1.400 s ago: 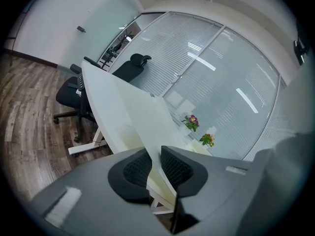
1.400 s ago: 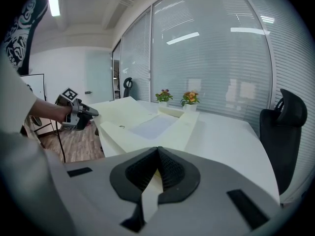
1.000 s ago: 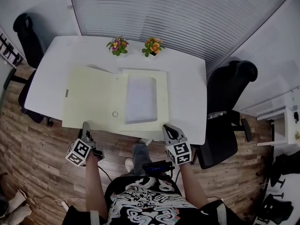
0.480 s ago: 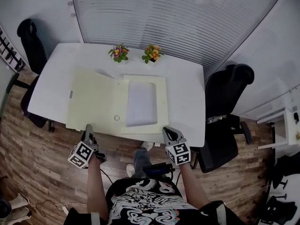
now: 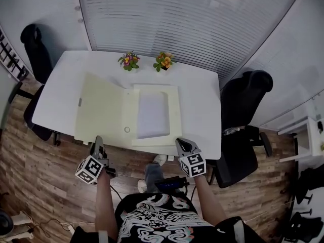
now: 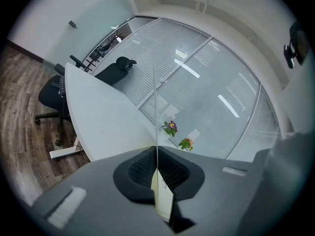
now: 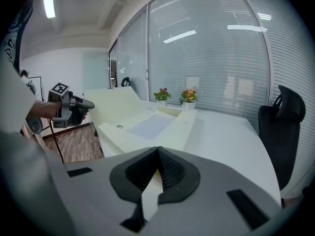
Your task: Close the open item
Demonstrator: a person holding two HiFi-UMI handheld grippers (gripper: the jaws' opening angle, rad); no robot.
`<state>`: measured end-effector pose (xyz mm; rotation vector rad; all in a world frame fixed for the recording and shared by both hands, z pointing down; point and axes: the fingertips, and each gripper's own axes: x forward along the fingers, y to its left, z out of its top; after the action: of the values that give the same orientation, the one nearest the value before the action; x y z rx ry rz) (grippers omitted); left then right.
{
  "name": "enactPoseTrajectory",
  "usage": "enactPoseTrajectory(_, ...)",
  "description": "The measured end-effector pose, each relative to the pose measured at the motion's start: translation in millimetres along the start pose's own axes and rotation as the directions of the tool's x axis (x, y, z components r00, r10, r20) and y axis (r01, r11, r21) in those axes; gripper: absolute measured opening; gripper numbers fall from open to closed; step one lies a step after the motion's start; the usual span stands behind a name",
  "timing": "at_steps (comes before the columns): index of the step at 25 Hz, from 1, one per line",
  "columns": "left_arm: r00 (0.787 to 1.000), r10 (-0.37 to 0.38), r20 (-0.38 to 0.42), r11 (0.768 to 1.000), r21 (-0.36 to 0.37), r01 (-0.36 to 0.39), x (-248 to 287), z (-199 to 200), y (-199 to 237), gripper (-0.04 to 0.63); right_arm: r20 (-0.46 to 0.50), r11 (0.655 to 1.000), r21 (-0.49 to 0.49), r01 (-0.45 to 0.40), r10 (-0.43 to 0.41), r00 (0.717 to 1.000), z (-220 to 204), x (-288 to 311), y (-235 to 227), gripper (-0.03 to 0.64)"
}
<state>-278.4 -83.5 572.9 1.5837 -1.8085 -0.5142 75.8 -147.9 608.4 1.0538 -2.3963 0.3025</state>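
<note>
Left tool (image 5: 98, 138), jaws just closed, pinches raised cover (image 5: 98, 108) of pale-yellow folder (image 5: 175, 115).

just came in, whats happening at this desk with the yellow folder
A person holds a gripper in each hand at a pale yellow folder that lies open on the white table. The left gripper is shut on the near edge of the cover, which tilts up off the table. The right gripper is shut on the near edge of the folder's base, where a sheet of paper lies. The folder is not yet closed.
</note>
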Motion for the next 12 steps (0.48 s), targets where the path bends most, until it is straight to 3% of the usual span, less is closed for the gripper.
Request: enactPoseTrajectory(12,0.997,-0.076,-0.01,0.993,0.092,0.077,1,2,-29,0.002,0.004,1.0,-0.003,0.011,-0.011,1.0,0,3,-1,0.002)
